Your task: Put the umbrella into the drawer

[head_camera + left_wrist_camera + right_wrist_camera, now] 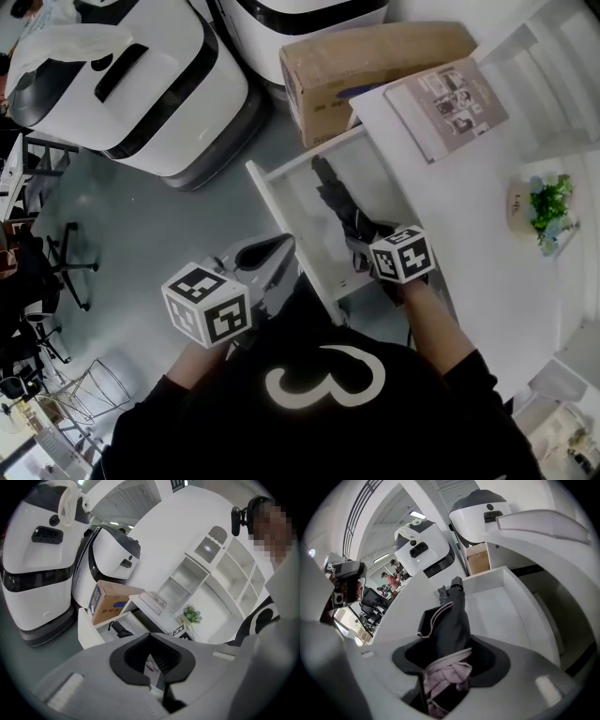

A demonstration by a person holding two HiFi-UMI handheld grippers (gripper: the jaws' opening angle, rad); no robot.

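Observation:
The folded black umbrella (337,202) lies lengthwise in the open white drawer (267,192), handle end pointing to the drawer's far side. My right gripper (361,246) is shut on the near end of the umbrella (452,616), with pink-edged fabric bunched between its jaws (449,656). The drawer floor (501,611) shows beside and below the umbrella. My left gripper (274,253) hovers at the drawer's front left corner, jaws together and holding nothing. In the left gripper view (152,656) the drawer (86,630) and the umbrella (119,629) lie just ahead.
A cardboard box (375,66) sits on the floor behind the drawer. Two large white machines (131,84) stand at the back left. The white desk top (469,206) to the right carries a booklet (448,103) and a small potted plant (548,211). White shelves (220,559) rise behind.

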